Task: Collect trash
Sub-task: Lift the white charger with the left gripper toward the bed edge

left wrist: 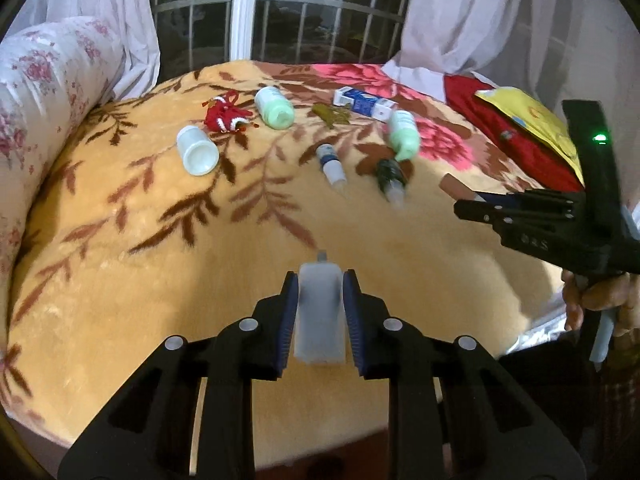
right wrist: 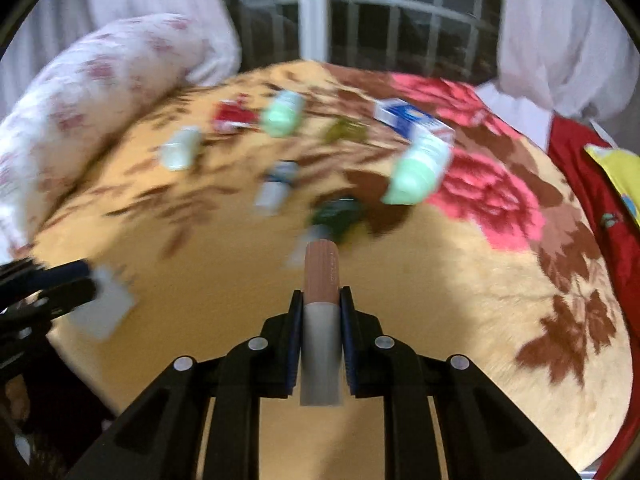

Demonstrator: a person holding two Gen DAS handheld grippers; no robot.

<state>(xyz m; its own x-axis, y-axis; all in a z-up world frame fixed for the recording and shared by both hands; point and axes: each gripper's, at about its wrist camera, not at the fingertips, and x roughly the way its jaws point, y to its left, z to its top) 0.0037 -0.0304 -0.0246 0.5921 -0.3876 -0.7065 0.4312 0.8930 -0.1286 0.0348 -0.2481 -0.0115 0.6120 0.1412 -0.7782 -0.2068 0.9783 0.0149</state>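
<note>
My left gripper (left wrist: 320, 284) is shut on a small translucent white bottle (left wrist: 320, 312) and holds it above the near part of the blanket; it also shows in the right wrist view (right wrist: 106, 306). My right gripper (right wrist: 320, 300) is shut on a grey tube with a brown cap (right wrist: 322, 320); the gripper also shows in the left wrist view (left wrist: 464, 204). Trash lies on the blanket beyond: a white jar (left wrist: 197, 151), two green bottles (left wrist: 274, 108) (left wrist: 405, 135), a blue-white vial (left wrist: 331, 166), a dark bottle (left wrist: 390, 178), a blue-white carton (left wrist: 364, 103), a red pouch (left wrist: 225, 115).
The orange floral blanket (left wrist: 160, 240) covers a bed. A floral pillow (left wrist: 44, 92) lies at the left. Red cloth with a yellow packet (left wrist: 532, 120) lies at the right. Curtains and a barred window (left wrist: 320, 4) stand behind. The right wrist view is motion-blurred.
</note>
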